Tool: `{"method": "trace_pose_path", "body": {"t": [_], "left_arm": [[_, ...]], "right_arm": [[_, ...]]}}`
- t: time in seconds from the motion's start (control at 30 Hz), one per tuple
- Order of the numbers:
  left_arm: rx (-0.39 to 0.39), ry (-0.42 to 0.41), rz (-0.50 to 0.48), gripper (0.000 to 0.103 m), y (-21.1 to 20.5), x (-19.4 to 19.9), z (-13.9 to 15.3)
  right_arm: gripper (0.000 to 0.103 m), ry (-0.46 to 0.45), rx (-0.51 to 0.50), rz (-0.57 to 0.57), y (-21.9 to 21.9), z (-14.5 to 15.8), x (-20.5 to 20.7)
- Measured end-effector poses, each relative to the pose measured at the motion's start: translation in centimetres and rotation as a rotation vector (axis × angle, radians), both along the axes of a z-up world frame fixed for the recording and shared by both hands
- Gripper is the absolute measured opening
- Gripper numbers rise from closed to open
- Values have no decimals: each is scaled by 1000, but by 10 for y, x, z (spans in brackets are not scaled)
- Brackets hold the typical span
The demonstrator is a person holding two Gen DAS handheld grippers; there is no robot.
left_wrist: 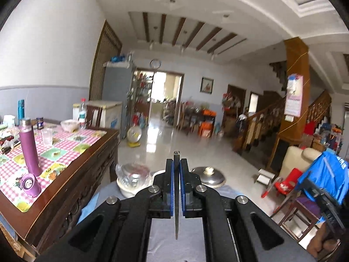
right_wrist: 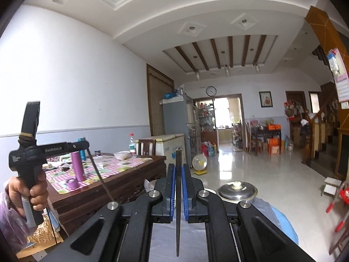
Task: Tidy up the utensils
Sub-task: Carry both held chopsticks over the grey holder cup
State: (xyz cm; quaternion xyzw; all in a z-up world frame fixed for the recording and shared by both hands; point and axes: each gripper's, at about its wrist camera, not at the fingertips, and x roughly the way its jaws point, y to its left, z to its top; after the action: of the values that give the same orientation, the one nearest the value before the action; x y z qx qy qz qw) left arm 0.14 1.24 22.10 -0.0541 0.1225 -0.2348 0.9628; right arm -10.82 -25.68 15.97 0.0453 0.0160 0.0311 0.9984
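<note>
My left gripper (left_wrist: 176,163) is shut on a thin metal utensil (left_wrist: 176,209), seen edge-on between the blue pads; its tip pokes past the fingertips and its tapered end points back toward the camera. My right gripper (right_wrist: 178,168) is shut on a similar thin dark utensil (right_wrist: 178,214), held the same way. Both grippers are raised and face into the room. The left gripper's body and the hand holding it (right_wrist: 30,152) show at the left of the right wrist view, with its utensil (right_wrist: 98,172) hanging down as a thin rod.
A wooden table (left_wrist: 72,168) with a pink checked cloth stands on the left, with a purple flask (left_wrist: 29,148), cups and bottles. Below the grippers are a steel pot lid (left_wrist: 208,175), a plastic-wrapped pot (left_wrist: 133,180) and a grey cloth surface (left_wrist: 174,240). A red stool (left_wrist: 285,183) is on the right.
</note>
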Motion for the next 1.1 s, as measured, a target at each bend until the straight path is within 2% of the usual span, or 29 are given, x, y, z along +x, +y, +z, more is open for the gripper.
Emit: {"method": "trace_pose_path", "body": {"t": [0.23, 0.47, 0.77, 1.1], "left_arm": [[-56, -17, -82, 5, 2, -46, 6], [-77, 9, -114, 5, -8, -72, -15], [-39, 64, -74, 5, -23, -83, -49], [-14, 195, -29, 5, -33, -63, -87]], "right_arm": [[7, 6, -13, 57, 31, -3, -19], [7, 48, 4, 96, 43, -25, -26], [7, 96, 64, 102, 32, -50, -34], [7, 151, 113, 95, 26, -74, -19]]}}
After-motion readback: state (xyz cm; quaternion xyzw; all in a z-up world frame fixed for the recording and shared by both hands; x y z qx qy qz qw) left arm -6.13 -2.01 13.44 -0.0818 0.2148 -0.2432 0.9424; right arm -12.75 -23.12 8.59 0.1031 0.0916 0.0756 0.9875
